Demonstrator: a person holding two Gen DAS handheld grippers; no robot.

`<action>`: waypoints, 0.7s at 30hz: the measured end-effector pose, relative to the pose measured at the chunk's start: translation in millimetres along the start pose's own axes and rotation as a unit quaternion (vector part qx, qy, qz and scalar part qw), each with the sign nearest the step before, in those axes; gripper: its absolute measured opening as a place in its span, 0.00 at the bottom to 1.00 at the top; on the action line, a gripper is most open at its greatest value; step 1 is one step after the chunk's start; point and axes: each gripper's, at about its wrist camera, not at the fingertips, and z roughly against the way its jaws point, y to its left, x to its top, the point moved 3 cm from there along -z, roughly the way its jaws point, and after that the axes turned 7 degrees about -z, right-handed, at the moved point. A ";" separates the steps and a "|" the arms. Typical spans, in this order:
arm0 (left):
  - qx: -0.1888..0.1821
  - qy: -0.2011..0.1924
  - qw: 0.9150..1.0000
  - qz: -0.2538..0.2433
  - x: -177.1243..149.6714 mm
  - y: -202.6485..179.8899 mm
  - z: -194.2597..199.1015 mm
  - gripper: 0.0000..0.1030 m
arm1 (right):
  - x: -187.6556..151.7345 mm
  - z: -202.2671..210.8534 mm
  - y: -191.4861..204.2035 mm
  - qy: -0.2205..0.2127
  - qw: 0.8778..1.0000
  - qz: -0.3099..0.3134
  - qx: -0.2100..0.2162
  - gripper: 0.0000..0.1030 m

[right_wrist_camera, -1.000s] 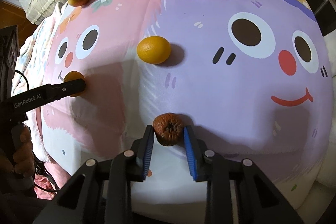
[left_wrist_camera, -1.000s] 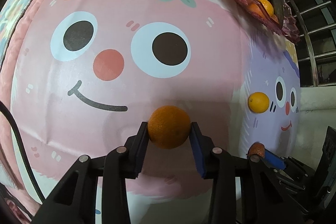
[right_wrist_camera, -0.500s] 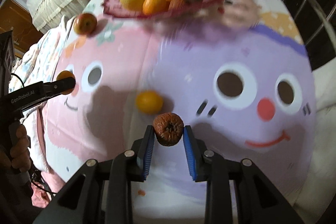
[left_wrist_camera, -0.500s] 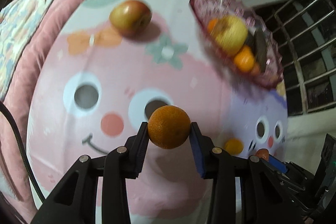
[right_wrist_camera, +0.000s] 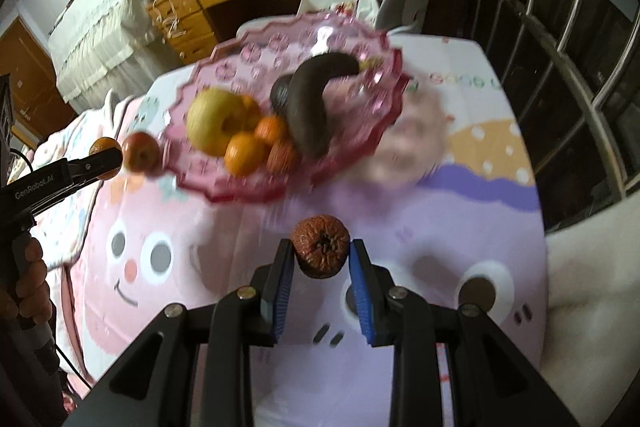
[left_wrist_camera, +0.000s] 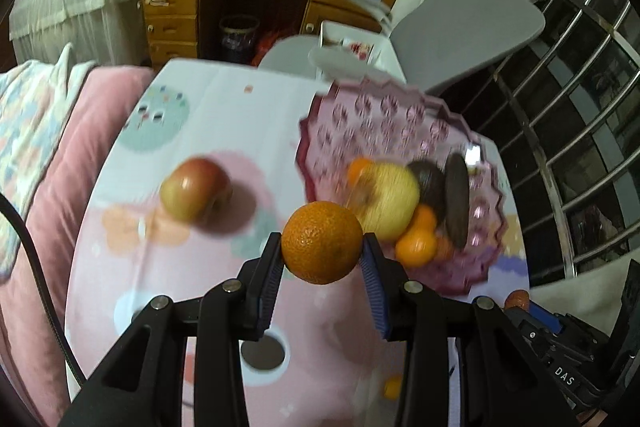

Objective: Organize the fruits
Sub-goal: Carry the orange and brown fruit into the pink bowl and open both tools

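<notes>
Both hands have lifted off the cartoon-face cloth (right_wrist_camera: 460, 195) since a second ago, so the pink fruit bowl (left_wrist_camera: 384, 115) now sits right ahead; left gripper (left_wrist_camera: 322, 254) is pinching an orange (left_wrist_camera: 322, 242) in the air just short of the bowl rim; right gripper (right_wrist_camera: 320, 259) is clamped on a shrivelled brown fruit (right_wrist_camera: 320, 247); red apple (left_wrist_camera: 194, 193) sits on the cloth left of the bowl, pretty blurry though.

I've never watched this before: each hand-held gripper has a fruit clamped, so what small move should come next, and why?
Probably carry both a little further forward over the pink bowl. The left hand-held gripper grips an orange and the right hand-held gripper a wrinkled brown fruit, both seemingly short of the bowl's rim.
</notes>
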 end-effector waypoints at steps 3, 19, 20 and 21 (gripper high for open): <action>0.000 -0.017 1.000 0.002 18.0 -4.1 -5.8 0.36 | 13.6 -1.4 0.9 -0.013 1.000 -0.004 0.004 0.28; -0.021 -0.027 0.999 -0.012 59.4 -24.8 -51.7 0.36 | 63.3 -31.6 -11.2 -0.032 0.997 -0.060 0.039 0.28; -0.021 -0.025 0.999 -0.014 60.5 -26.6 -53.9 0.37 | 64.2 -33.2 -12.6 -0.032 0.997 -0.063 0.040 0.28; -0.020 -0.024 0.999 -0.016 62.3 -28.9 -56.4 0.37 | 65.3 -35.2 -14.1 -0.031 0.996 -0.067 0.041 0.28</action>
